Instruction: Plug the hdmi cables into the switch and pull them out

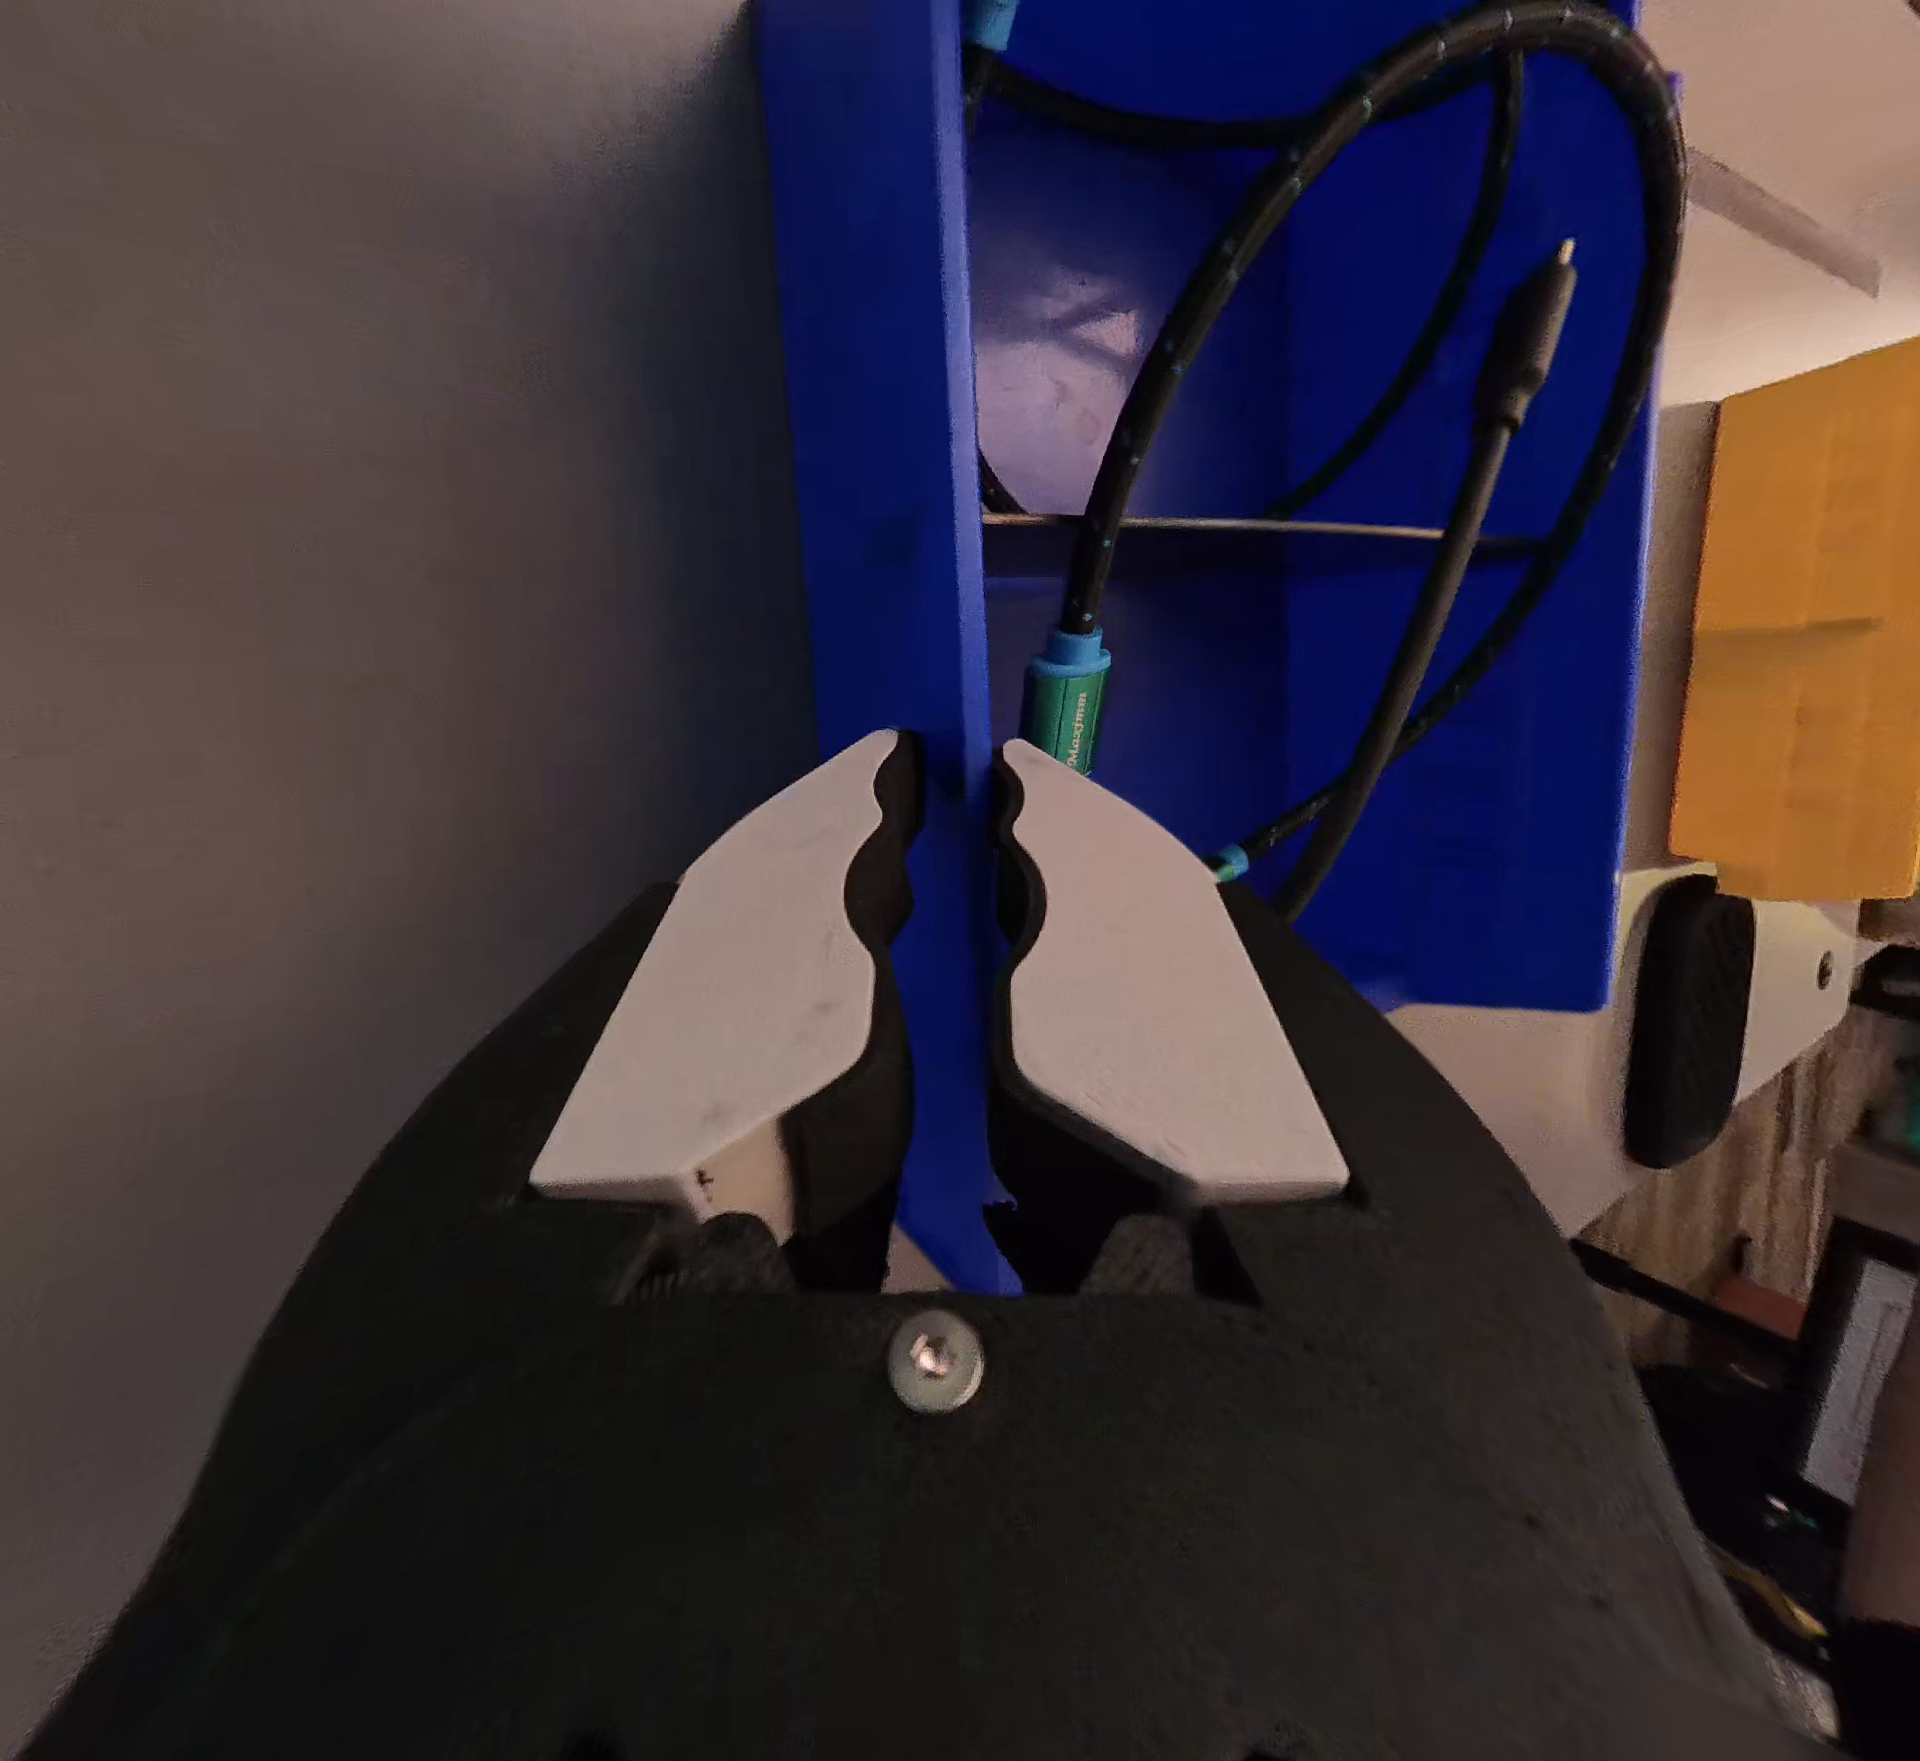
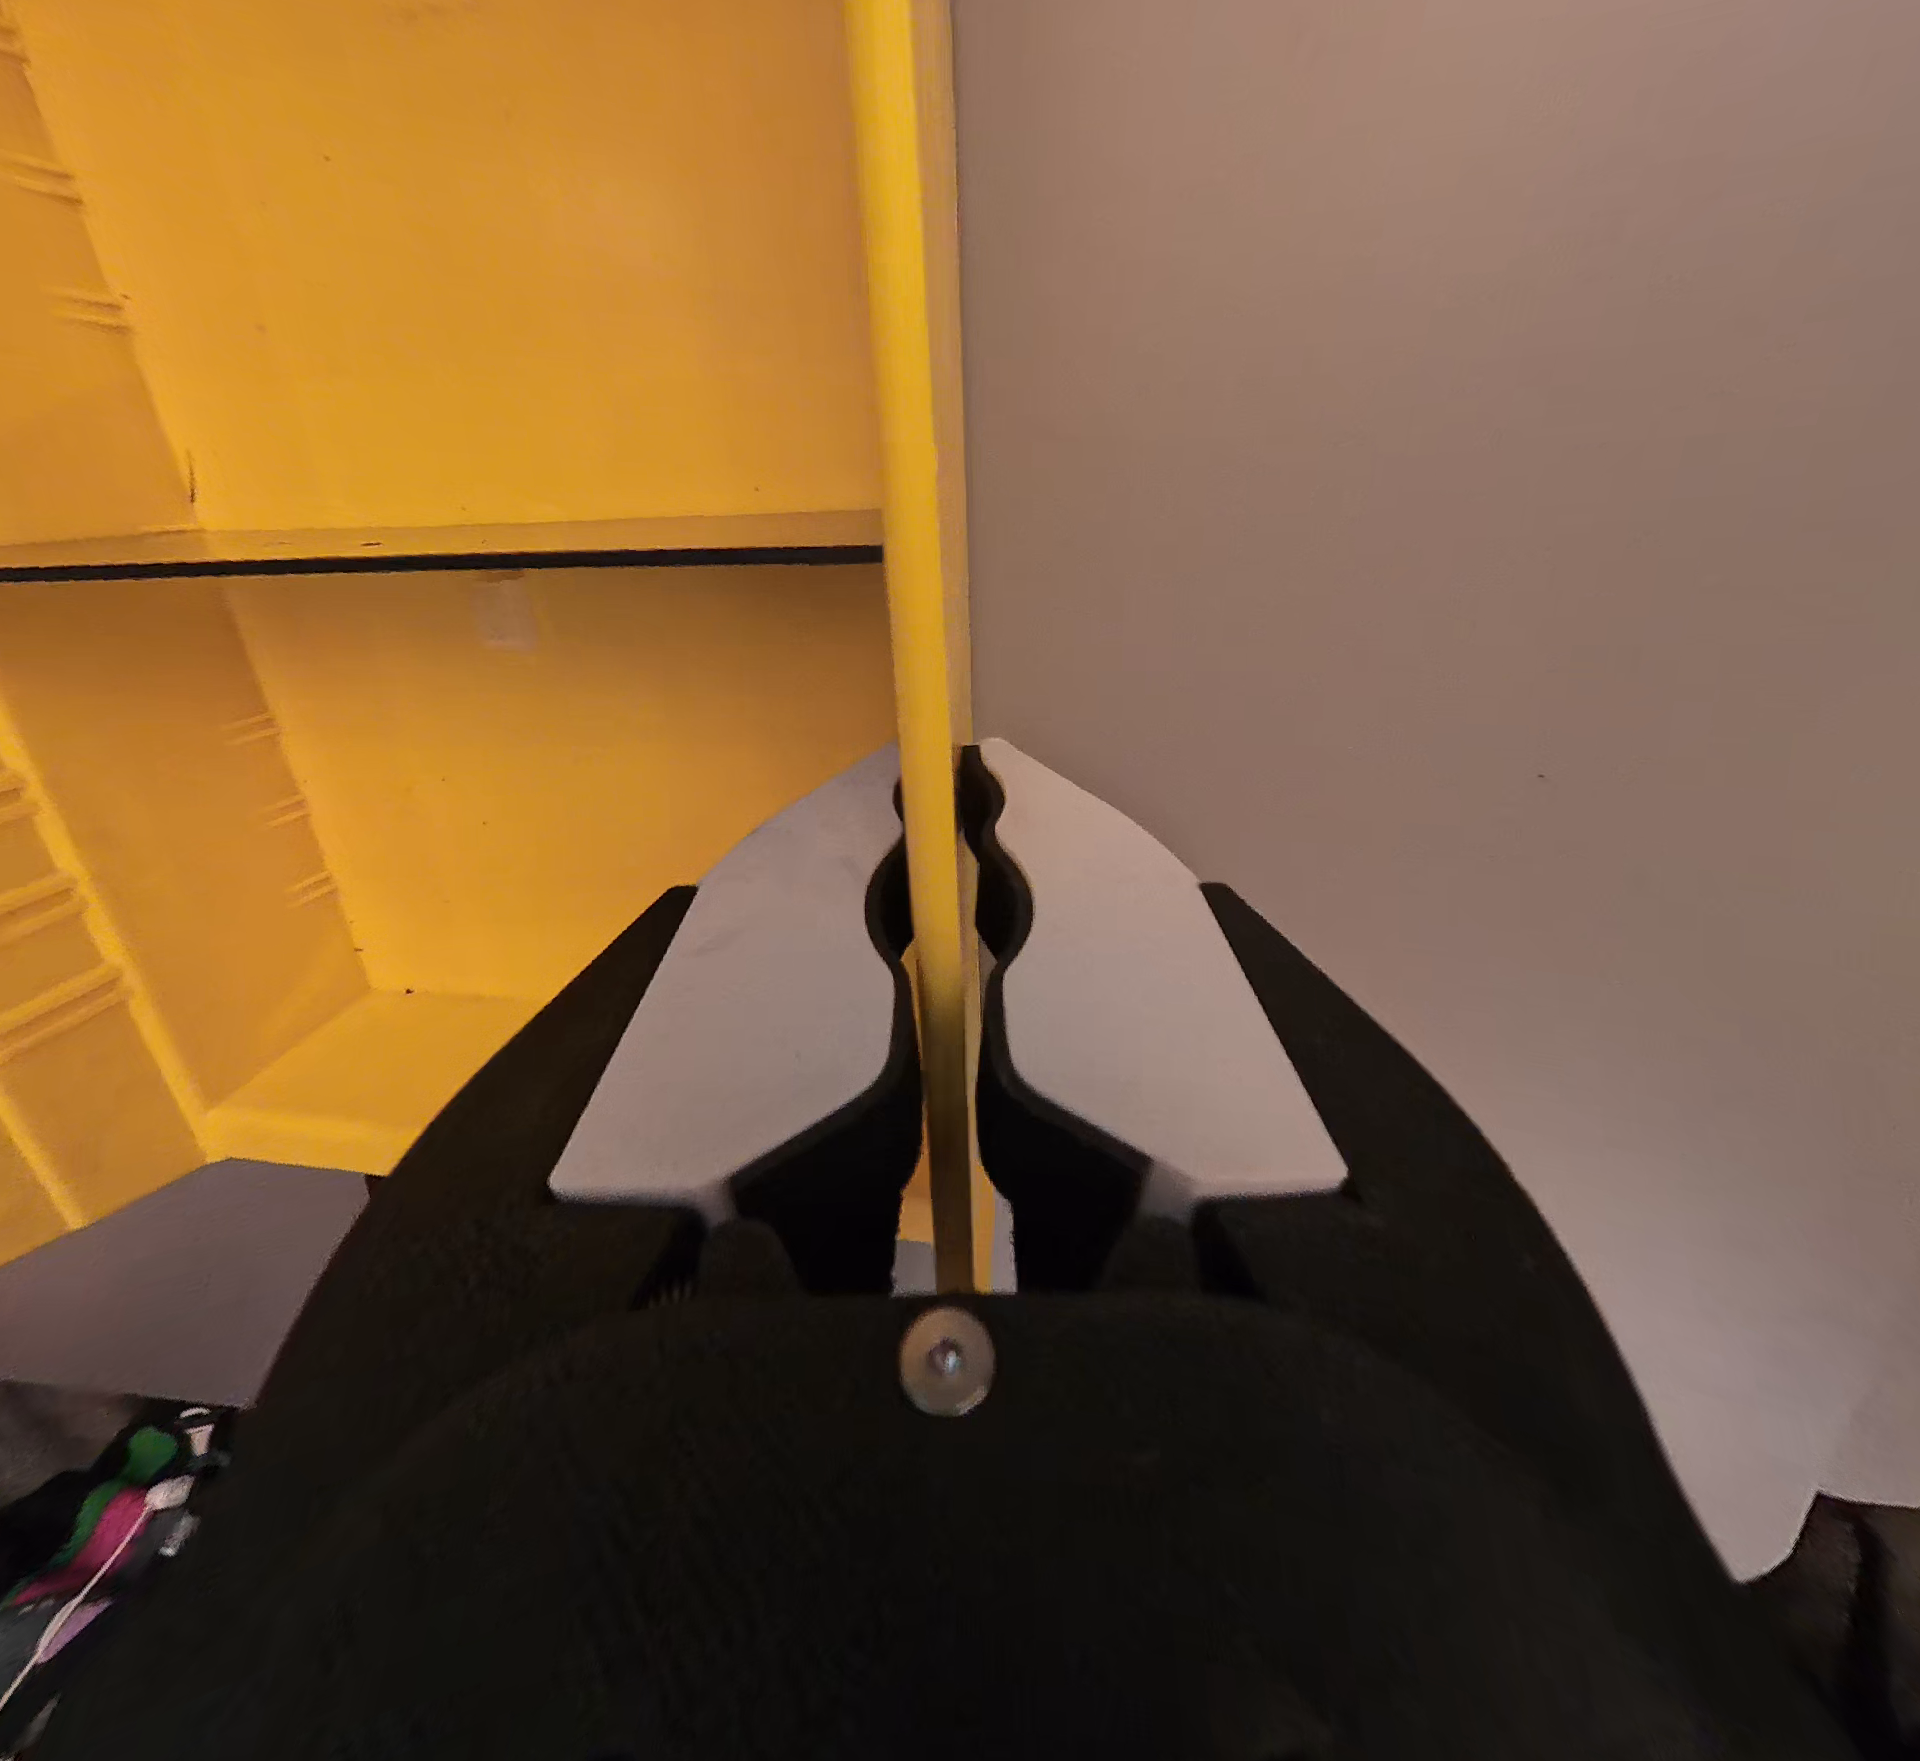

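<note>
The left hand-held gripper (image 1: 951,755) is closed on the left wall of a blue bin (image 1: 862,464), the wall pinched between its pads. Inside the bin, braided HDMI cables (image 1: 1226,298) are coiled, one teal plug (image 1: 1065,703) lying just beside the gripped wall and a thin black cable (image 1: 1496,464) resting further right. No switch is seen in either view. To the right of the blue bin, a yellow bin (image 2: 436,257) is held by the right hand-held gripper (image 2: 940,761), which is clamped on its right wall; this bin appears empty.

Risks are judged as follows. Each bin is held by one thin wall only, so a slip or a tilt is likely if it is lifted or dragged; the loose cables could then spill or snag on the divider. The teal plug near the left pads could be caught.

A pale, plain desk (image 2: 1455,464) carries both bins. The room is dim and warm-lit, with clutter glimpsed at the right edge of the left wrist view.
</note>
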A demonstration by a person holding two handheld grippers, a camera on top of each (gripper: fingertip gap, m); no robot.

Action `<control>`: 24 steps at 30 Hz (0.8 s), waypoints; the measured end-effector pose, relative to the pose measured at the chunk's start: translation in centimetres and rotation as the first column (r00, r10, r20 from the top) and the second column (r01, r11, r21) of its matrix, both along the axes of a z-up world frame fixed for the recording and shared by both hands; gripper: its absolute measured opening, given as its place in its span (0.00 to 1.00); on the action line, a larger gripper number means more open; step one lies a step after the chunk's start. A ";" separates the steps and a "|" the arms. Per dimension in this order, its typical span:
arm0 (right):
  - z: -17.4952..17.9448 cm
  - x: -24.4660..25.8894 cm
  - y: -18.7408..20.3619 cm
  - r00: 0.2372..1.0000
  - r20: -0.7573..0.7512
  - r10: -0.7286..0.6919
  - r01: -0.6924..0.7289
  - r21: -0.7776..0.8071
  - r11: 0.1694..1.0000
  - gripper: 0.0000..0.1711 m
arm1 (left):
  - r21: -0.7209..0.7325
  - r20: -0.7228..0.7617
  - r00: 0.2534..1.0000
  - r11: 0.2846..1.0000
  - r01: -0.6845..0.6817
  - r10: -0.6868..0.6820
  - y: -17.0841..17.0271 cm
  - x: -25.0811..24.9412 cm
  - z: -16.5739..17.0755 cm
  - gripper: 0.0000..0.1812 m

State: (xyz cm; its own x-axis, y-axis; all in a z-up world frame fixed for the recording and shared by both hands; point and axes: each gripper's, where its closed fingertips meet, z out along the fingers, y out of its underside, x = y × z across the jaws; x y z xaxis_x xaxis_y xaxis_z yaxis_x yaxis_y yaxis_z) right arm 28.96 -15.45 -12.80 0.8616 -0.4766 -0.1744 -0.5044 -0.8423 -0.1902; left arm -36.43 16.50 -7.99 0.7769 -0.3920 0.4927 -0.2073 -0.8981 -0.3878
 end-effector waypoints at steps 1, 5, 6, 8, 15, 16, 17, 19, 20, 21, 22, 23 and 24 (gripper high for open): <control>0.0 0.0 0.0 1.000 0.002 0.011 -0.011 0.007 1.000 0.04 | 0.009 -0.008 1.000 1.000 0.003 -0.003 0.0 -0.2 0.0 0.06; 0.0 0.1 -0.1 0.995 0.077 0.064 -0.063 -0.021 0.998 0.04 | 0.032 -0.031 0.999 0.999 0.024 -0.023 0.0 -0.4 0.0 0.06; 0.0 0.1 -0.1 0.994 0.090 0.066 -0.064 -0.023 0.998 0.05 | 0.039 -0.033 0.999 0.999 0.029 -0.028 0.1 -0.4 0.0 0.06; 0.1 0.1 -0.1 0.992 0.099 0.074 -0.072 -0.024 0.997 0.05 | 0.048 -0.025 0.999 0.998 0.033 -0.032 0.1 -0.4 0.0 0.06; 4.6 0.8 0.6 0.963 0.264 0.062 -0.071 0.027 0.997 0.17 | 0.061 -0.004 1.000 0.998 0.022 -0.022 0.4 -0.7 0.0 0.06; 6.1 0.9 1.1 0.937 0.343 0.067 -0.085 0.038 0.996 0.17 | 0.059 -0.001 1.000 0.998 0.021 -0.021 0.5 -0.7 0.1 0.06; 8.0 0.5 2.1 0.903 0.423 0.078 -0.119 0.071 0.990 0.17 | 0.057 0.006 1.000 0.998 0.022 -0.022 0.5 -0.7 0.1 0.06; 12.2 -3.5 6.0 0.816 0.557 0.152 -0.304 0.191 0.933 0.18 | 0.056 0.033 0.999 0.998 0.021 -0.022 0.4 -0.7 0.3 0.07; 14.4 -7.3 8.4 0.752 0.621 0.220 -0.457 0.252 0.853 0.19 | 0.057 0.061 0.998 0.998 0.002 -0.006 0.5 -0.8 0.7 0.07; 16.3 -11.6 10.4 0.671 0.687 0.277 -0.599 0.282 0.750 0.19 | 0.061 0.099 0.995 0.998 -0.030 0.024 0.7 -1.1 1.4 0.08; 17.7 -15.7 11.9 0.586 0.746 0.316 -0.705 0.278 0.652 0.19 | 0.077 0.139 0.989 0.995 -0.063 0.052 0.9 -1.4 2.3 0.10; 18.7 -19.6 13.0 0.512 0.787 0.344 -0.781 0.260 0.568 0.18 | 0.101 0.178 0.982 0.991 -0.083 0.064 1.0 -1.8 3.4 0.10; 19.3 -23.1 14.0 0.460 0.809 0.367 -0.831 0.246 0.498 0.17 | 0.128 0.211 0.976 0.988 -0.081 0.053 0.7 -2.0 4.4 0.10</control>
State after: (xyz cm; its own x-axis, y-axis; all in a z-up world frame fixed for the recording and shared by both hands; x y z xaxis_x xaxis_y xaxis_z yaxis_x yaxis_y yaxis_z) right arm 5.88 -1.45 6.51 0.8467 0.2153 0.4866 0.5278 -0.4553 -0.7170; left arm -38.44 17.21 -3.57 0.6910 -0.4161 0.5910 -0.0512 -0.8438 -0.5342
